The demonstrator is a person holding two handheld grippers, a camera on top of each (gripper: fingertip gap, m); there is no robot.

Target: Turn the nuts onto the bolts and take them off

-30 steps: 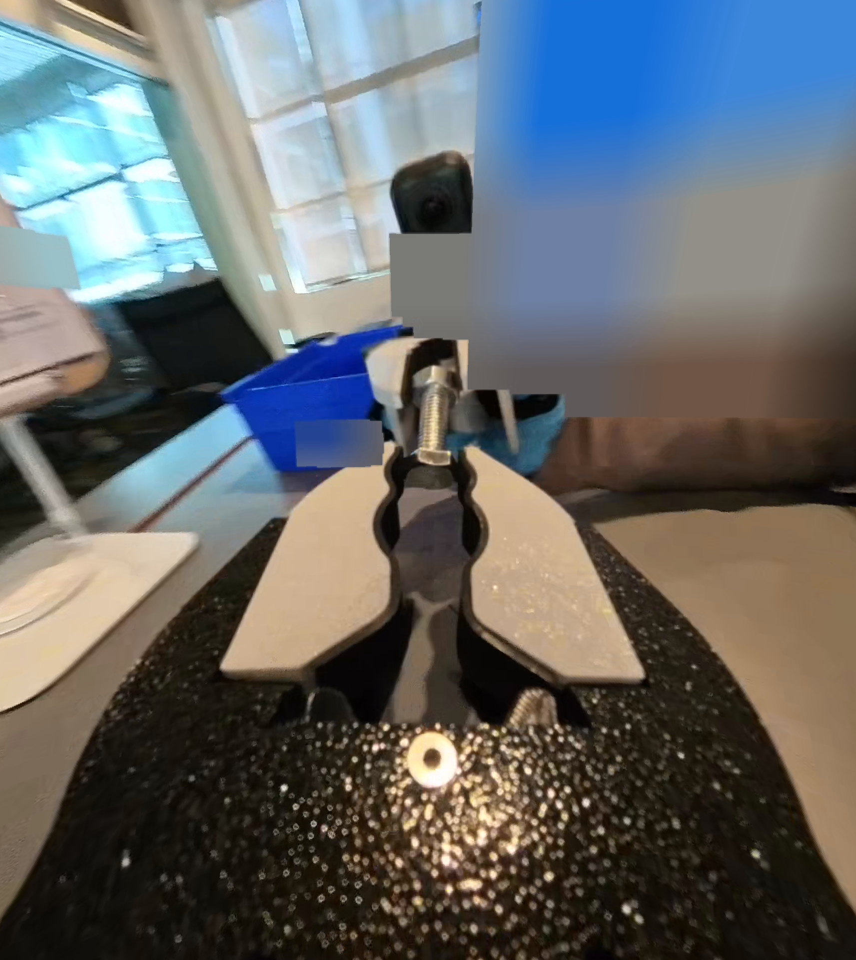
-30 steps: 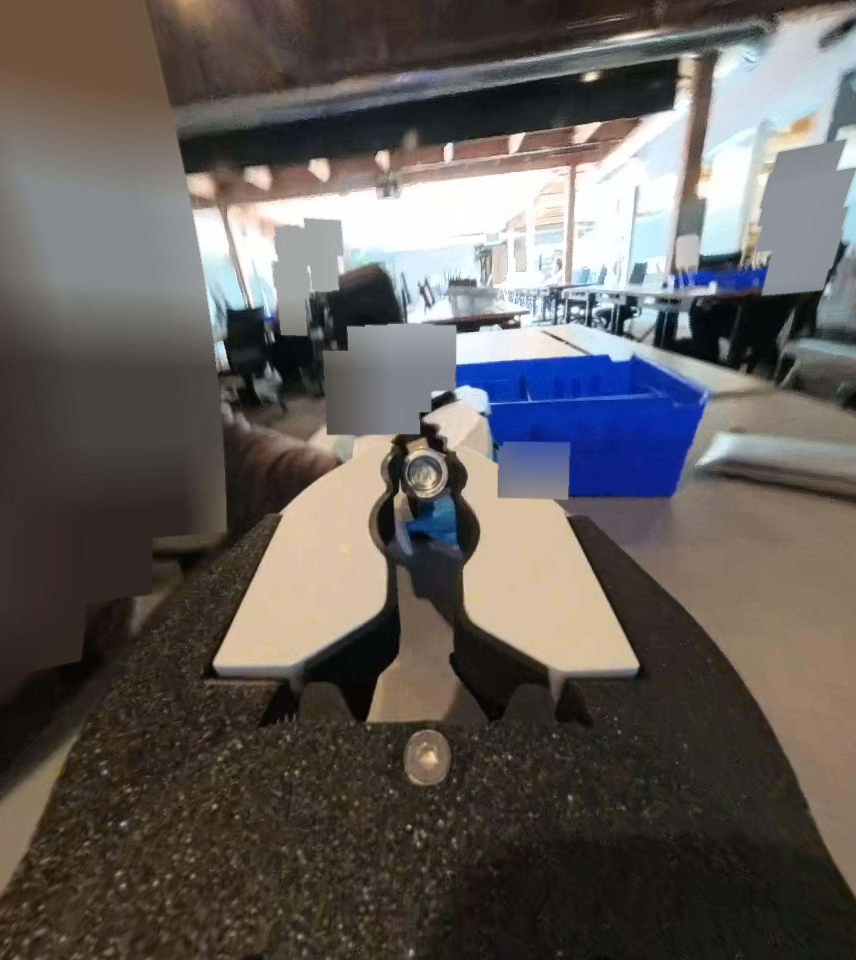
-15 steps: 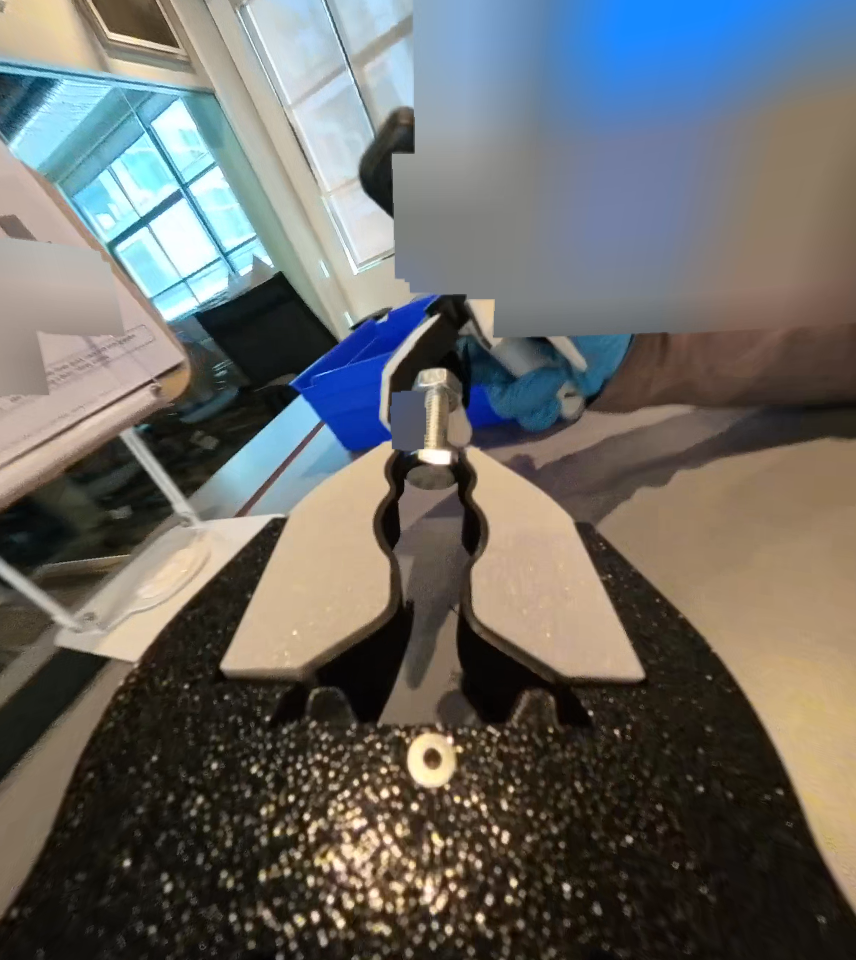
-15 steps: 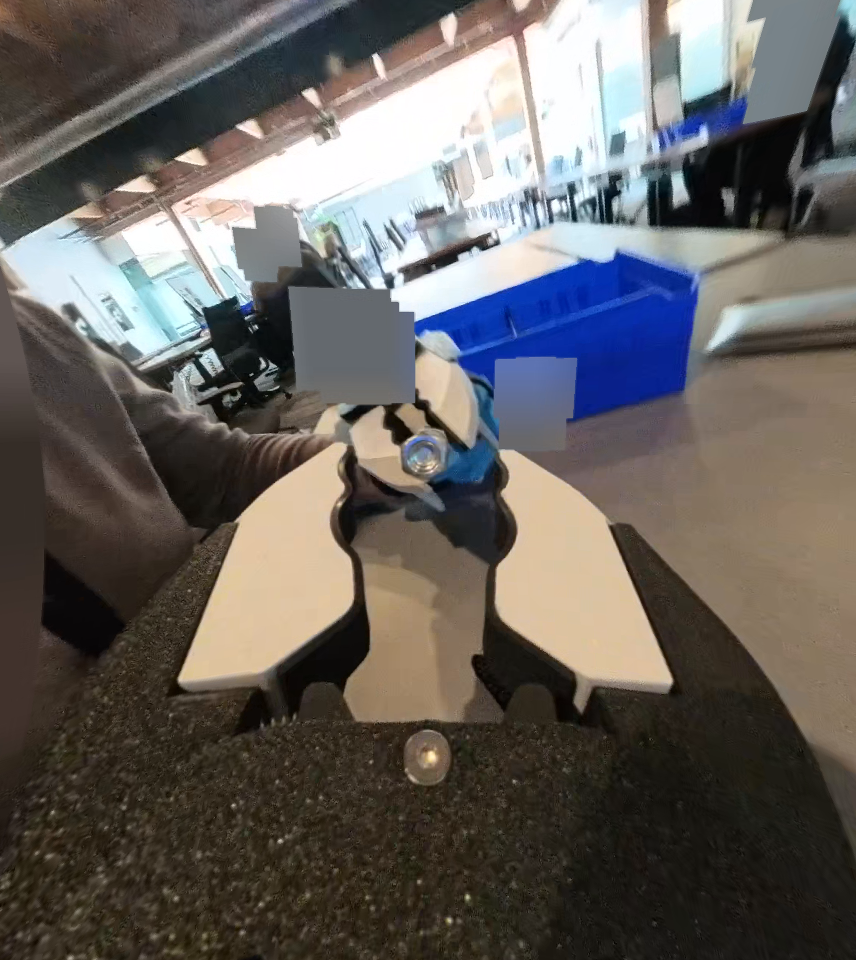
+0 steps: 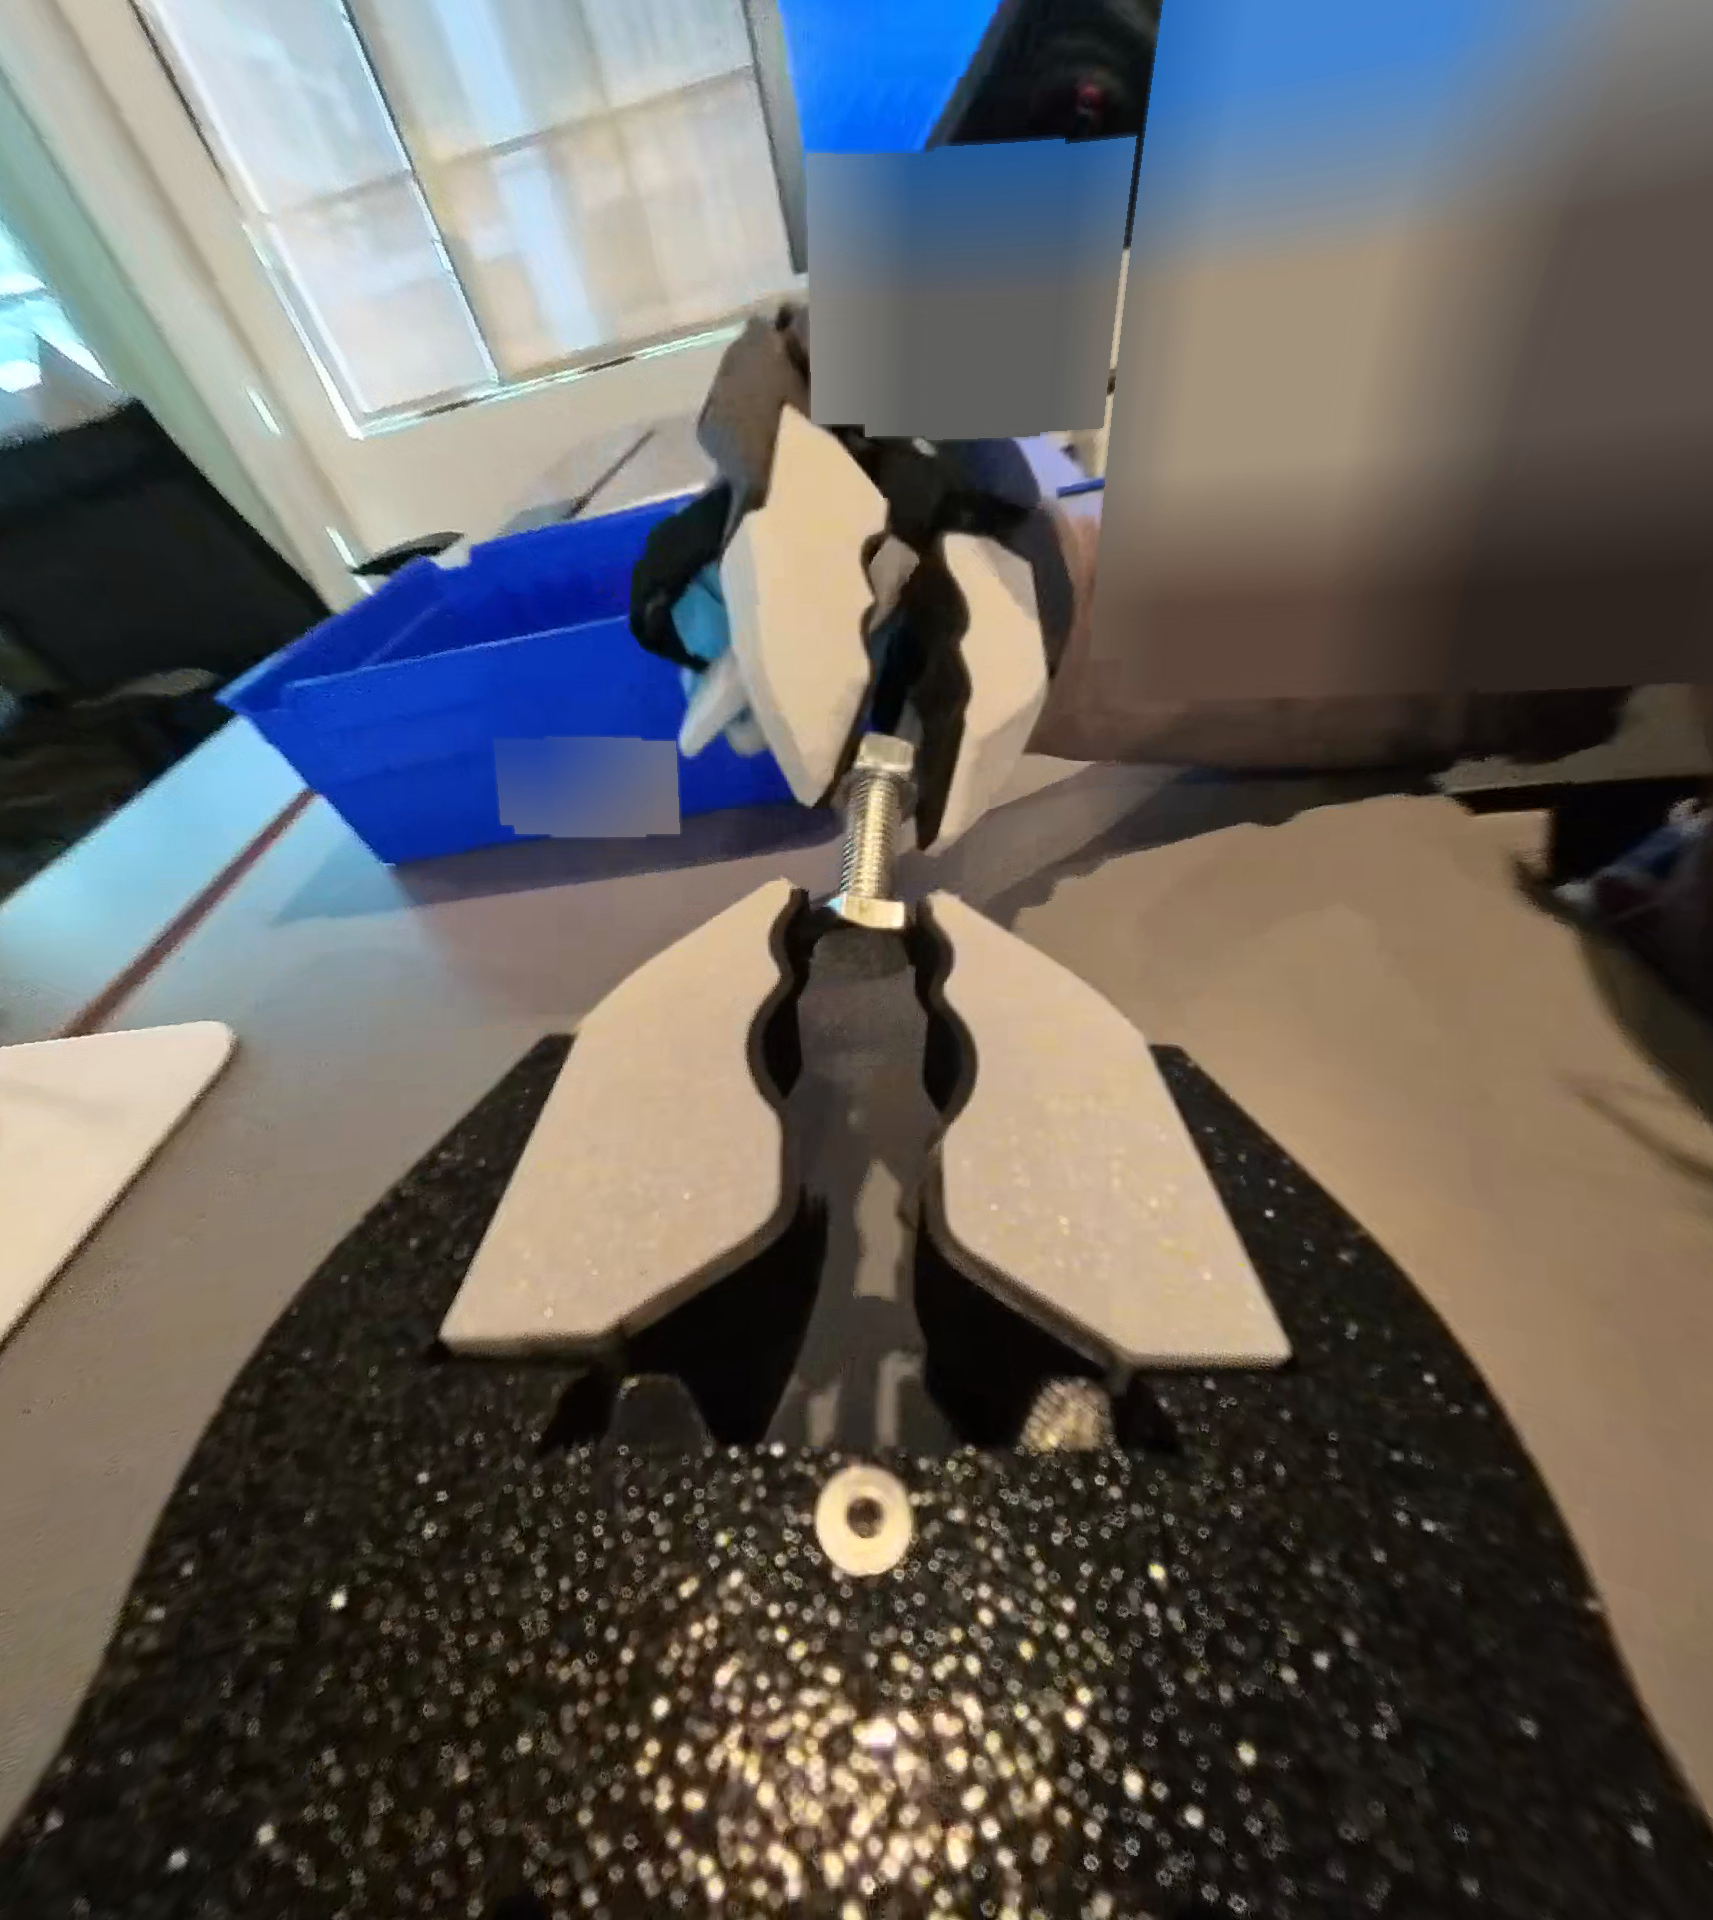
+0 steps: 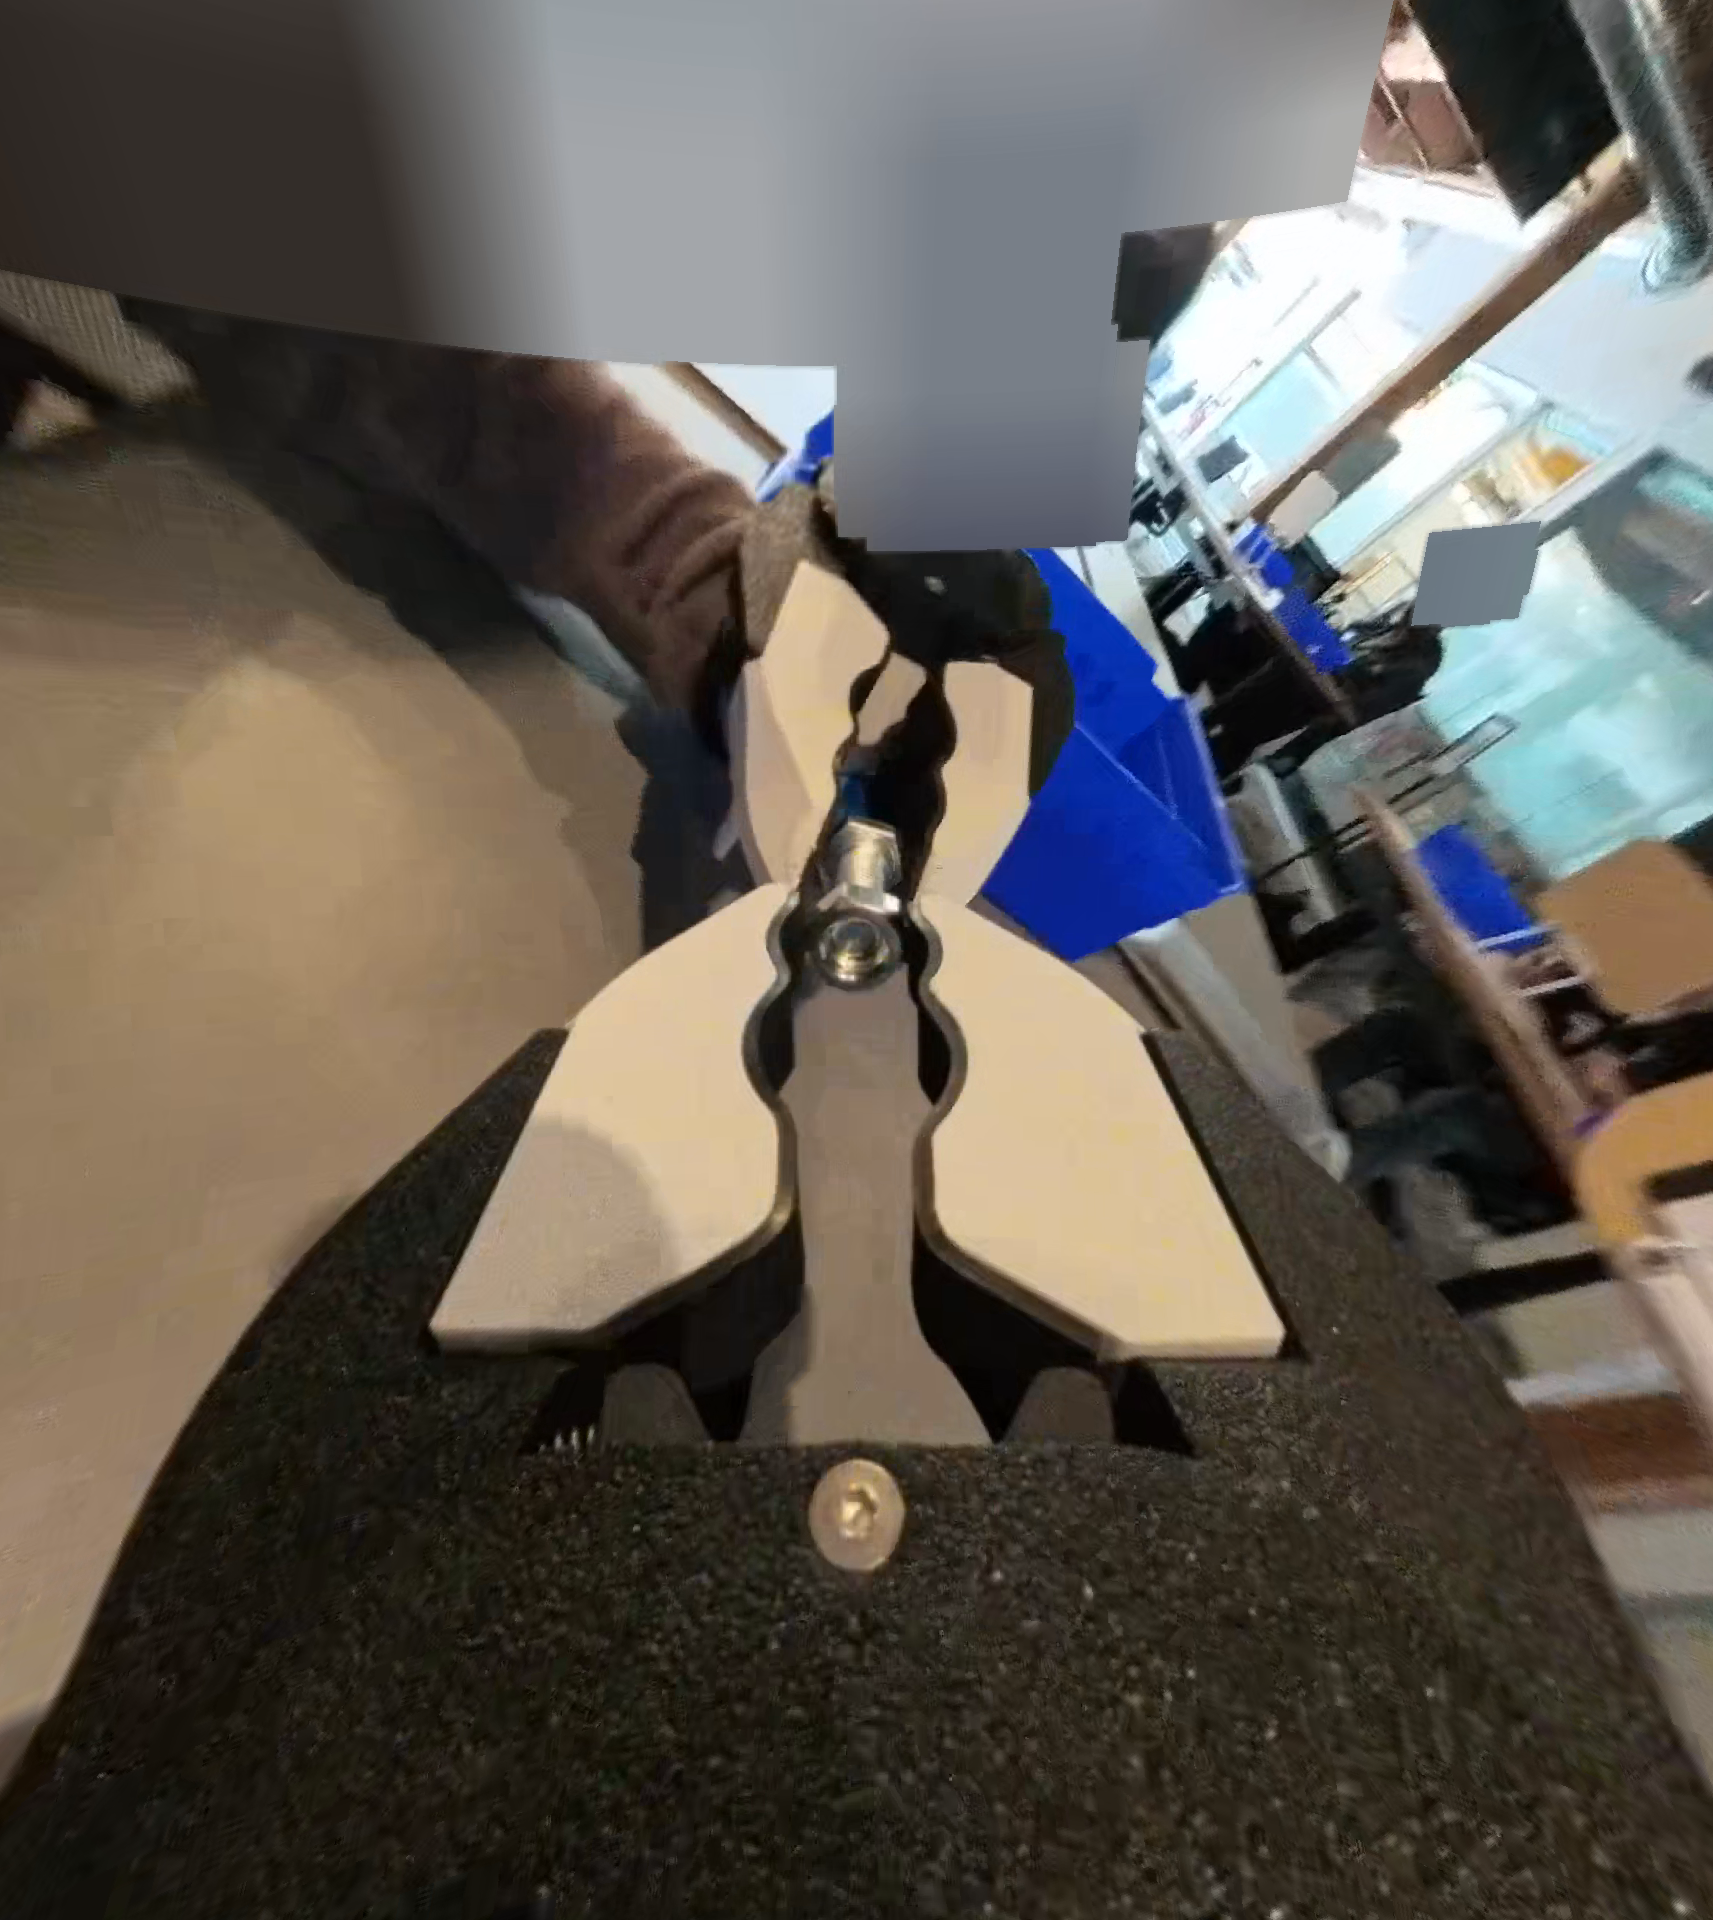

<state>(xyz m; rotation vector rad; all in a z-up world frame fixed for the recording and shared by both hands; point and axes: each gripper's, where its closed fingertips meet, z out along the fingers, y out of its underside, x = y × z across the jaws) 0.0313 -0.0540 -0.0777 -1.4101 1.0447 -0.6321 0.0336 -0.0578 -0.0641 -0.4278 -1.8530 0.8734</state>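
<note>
Between the two fingertip pairs, the bolt (image 5: 870, 831) spans: left gripper (image 5: 862, 914) clamps its head, right gripper (image 6: 857, 951) clamps the nut (image 6: 857, 951). No legible writing.

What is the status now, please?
Left gripper shut on bolt head. Right gripper shut on nut at the other end. Nothing in the way.
</note>
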